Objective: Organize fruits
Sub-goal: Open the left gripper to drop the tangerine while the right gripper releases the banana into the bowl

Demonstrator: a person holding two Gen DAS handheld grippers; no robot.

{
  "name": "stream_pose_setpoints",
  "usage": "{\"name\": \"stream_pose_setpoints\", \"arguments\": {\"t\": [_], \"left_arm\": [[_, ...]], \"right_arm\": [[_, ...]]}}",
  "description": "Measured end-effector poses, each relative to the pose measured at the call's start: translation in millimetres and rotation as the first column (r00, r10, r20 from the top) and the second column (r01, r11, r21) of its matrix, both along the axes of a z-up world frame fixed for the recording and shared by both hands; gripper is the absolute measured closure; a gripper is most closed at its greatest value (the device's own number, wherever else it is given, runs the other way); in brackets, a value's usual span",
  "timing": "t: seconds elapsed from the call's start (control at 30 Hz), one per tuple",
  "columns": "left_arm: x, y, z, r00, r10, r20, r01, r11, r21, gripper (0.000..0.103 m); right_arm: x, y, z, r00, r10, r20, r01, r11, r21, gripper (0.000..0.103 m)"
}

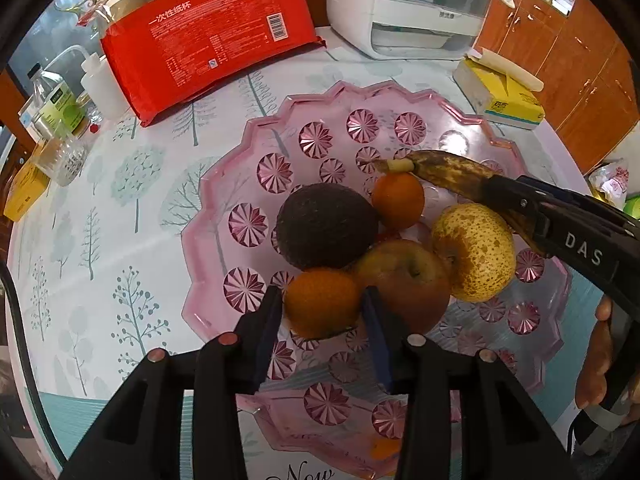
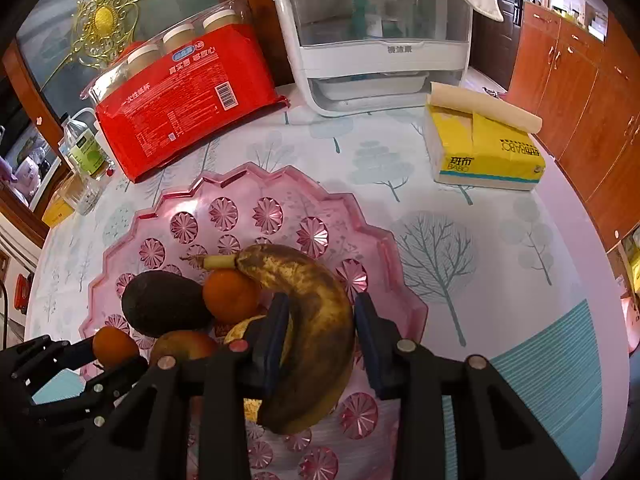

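Observation:
A pink plastic fruit tray (image 1: 224, 184) (image 2: 328, 208) holds a dark avocado (image 1: 326, 226) (image 2: 164, 306), an orange (image 1: 398, 200) (image 2: 230, 296), a reddish apple (image 1: 404, 280) (image 2: 182, 346) and a speckled yellow pear (image 1: 476, 252). My left gripper (image 1: 322, 320) (image 2: 100, 356) is shut on a second orange (image 1: 322, 302) (image 2: 114, 346) at the tray's near side. My right gripper (image 2: 320, 332) (image 1: 516, 200) is shut on a browned banana (image 2: 308, 328) (image 1: 448, 170), held above the tray's right side.
A red pack of paper cups (image 1: 208, 36) (image 2: 180, 108), a white appliance (image 1: 416, 4) (image 2: 380, 40) and a yellow tissue pack (image 1: 500, 92) (image 2: 484, 148) stand behind the tray. Bottles (image 1: 60, 108) (image 2: 84, 152) stand at the left edge. Wooden cabinets (image 2: 580, 100) are to the right.

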State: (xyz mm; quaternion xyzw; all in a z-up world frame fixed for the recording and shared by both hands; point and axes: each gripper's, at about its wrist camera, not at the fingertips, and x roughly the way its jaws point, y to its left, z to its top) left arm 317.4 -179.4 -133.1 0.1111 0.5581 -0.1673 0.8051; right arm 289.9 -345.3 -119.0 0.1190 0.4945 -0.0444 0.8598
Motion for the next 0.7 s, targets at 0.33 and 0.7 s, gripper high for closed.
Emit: {"name": "stream_pose_setpoints", "arguments": {"t": [0.33, 0.7], "left_arm": [[-5.7, 7.8, 4.6, 0.999, 0.047, -0.02, -0.048, 0.999, -0.009, 0.027], [-14.5, 11.1, 19.8, 0.998, 0.065, -0.007, -0.066, 0.997, -0.041, 0.02]], "right_arm": [[-12.4, 9.7, 11.6, 0.999, 0.015, 0.034, -0.013, 0.999, -0.051, 0.063], [-27.3, 16.9, 22.4, 0.998, 0.018, 0.062, -0.016, 0.999, -0.041, 0.058]]}}
